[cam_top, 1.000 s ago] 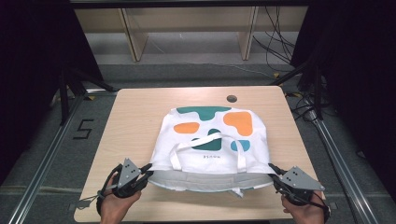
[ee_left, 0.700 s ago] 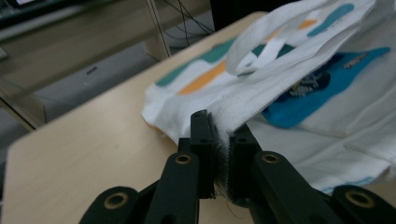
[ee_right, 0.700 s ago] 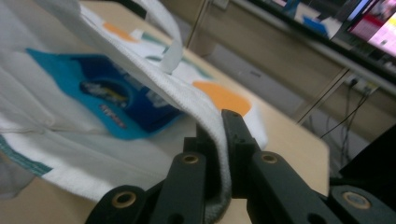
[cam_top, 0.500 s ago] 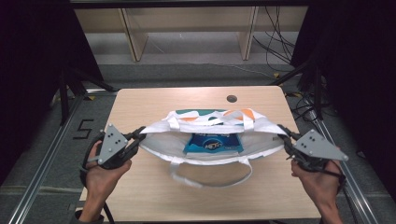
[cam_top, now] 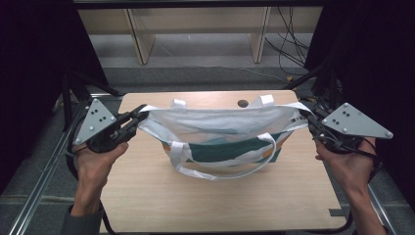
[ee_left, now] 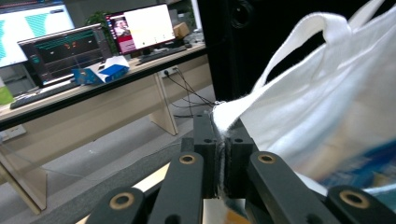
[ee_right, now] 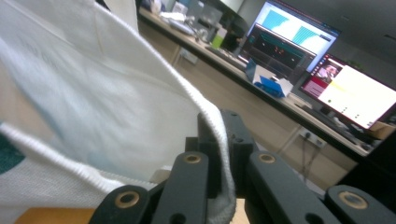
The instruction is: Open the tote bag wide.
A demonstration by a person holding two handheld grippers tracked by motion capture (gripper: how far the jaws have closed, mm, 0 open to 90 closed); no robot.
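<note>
Tote bag [cam_top: 222, 132], white with teal and orange print, hangs stretched between the two grippers above the wooden surface [cam_top: 220, 200], its lower part near or resting on the boards. Left gripper [cam_top: 138, 116] is clamped tight on the bag's left top corner; in the left gripper view the jaws press together with the frayed white hem [ee_left: 223, 116] pinched between them. Right gripper [cam_top: 306, 113] is likewise closed on the right top corner, the stitched edge [ee_right: 212, 121] caught between its jaws. One white strap [cam_top: 222, 169] droops in a loop below the bag's front.
</note>
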